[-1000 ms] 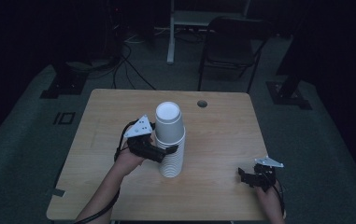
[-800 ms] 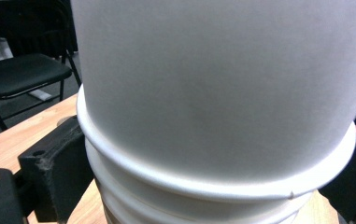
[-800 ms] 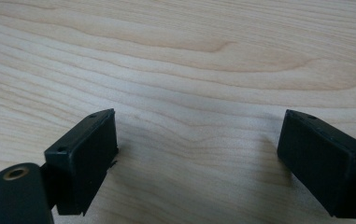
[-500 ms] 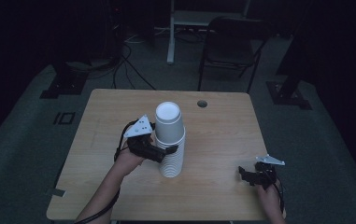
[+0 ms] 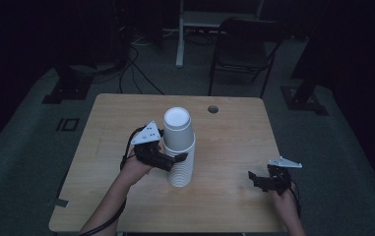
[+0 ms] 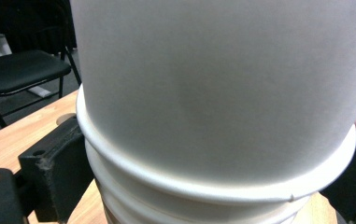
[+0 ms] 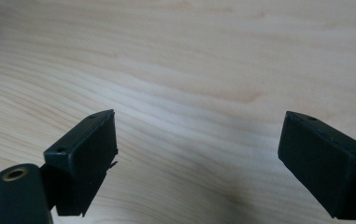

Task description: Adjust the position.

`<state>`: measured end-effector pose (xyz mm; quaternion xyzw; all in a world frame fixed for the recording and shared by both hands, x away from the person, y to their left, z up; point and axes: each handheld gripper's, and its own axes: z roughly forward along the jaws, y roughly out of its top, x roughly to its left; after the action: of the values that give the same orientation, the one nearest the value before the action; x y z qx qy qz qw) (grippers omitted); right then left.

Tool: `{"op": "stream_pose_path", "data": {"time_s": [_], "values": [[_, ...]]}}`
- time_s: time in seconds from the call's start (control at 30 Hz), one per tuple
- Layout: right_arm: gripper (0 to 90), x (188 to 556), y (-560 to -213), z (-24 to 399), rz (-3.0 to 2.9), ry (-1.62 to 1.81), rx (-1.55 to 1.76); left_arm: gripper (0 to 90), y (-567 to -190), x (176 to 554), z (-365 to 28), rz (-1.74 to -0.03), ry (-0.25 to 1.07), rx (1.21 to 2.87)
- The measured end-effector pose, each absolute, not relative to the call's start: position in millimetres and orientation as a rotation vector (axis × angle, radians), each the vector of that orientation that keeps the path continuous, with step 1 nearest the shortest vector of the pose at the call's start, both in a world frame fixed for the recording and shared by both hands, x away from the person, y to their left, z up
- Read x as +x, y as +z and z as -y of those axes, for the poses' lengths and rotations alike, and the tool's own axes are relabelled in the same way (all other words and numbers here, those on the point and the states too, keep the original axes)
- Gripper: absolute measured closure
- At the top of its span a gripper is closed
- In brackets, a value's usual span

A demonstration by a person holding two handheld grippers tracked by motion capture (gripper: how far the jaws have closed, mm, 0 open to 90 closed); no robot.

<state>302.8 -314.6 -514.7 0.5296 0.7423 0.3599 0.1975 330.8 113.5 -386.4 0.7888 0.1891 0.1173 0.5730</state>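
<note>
Standing upright, bases up, the cup stack (image 5: 179, 152) sits between the left gripper (image 5: 172, 158) jaws.

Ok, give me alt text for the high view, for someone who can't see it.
A tall stack of white paper cups stands upside down on a light wooden table, with the left gripper around its middle. The right gripper rests open near the table's right edge, in a dark room.

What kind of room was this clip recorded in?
Probably a lab or studio set up for recording, kept dark. A lone wooden table stands on grey carpet, cables trail across the floor to dark stand bases, and a black folding chair sits behind it.
</note>
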Motion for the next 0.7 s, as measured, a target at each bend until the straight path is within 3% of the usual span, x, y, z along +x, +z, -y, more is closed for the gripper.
{"op": "stream_pose_path", "data": {"time_s": [0.7], "values": [[9.6,299,-436,279,-2.174,1.311,1.141,5.1,-386,332,-113,-0.442,0.268,1.857]]}}
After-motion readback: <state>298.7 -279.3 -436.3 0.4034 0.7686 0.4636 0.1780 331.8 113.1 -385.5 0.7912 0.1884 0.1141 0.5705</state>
